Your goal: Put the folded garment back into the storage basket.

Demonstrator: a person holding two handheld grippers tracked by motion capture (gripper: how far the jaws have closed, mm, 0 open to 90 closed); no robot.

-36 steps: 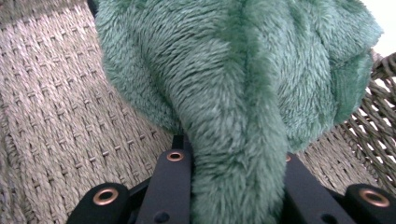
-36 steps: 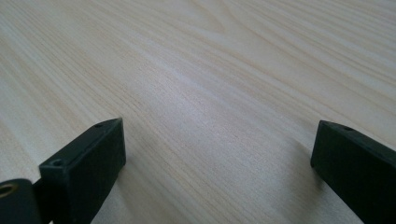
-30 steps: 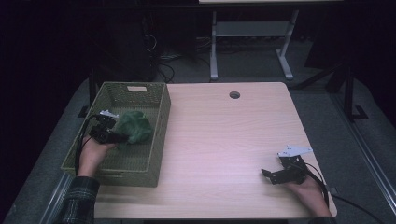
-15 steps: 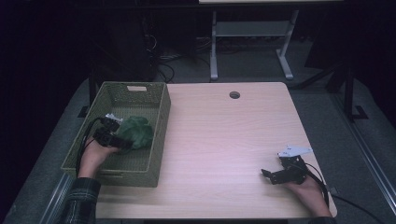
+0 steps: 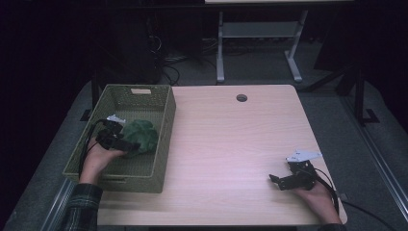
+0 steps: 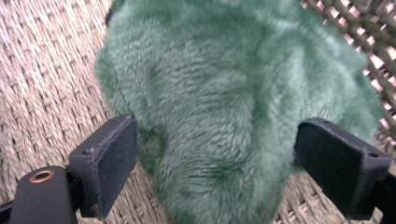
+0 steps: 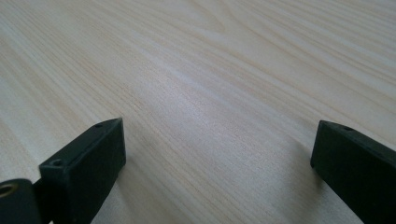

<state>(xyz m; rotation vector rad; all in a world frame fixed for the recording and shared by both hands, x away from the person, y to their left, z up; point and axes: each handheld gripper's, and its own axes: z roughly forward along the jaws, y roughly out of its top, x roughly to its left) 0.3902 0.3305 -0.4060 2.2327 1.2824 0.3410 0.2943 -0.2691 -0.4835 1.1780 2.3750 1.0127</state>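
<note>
A green plush toy (image 5: 140,135) lies on the floor of the woven olive basket (image 5: 166,125) at the table's left. My left gripper (image 5: 129,145) reaches into the basket from the near side. Its jaws have just been opening and now stand wide on either side of the plush toy (image 6: 224,107). The left gripper (image 6: 215,158) is open, its pads (image 6: 109,158) no longer squeezing the fur. My right gripper (image 5: 275,182) rests low at the table's near right corner. In its own view the right gripper (image 7: 215,158) is open over bare wood, with nothing between its jaws.
The basket's walls surround the left gripper and toy. The light wooden table (image 5: 231,144) stretches between the two hands, with a round cable hole (image 5: 241,97) near its far edge. Beyond the table a white metal stand (image 5: 260,38) rises from a dark floor.
The left jaws have spread apart and let go of the green plush toy, which has settled slightly lower in the basket. The right gripper has not moved.
</note>
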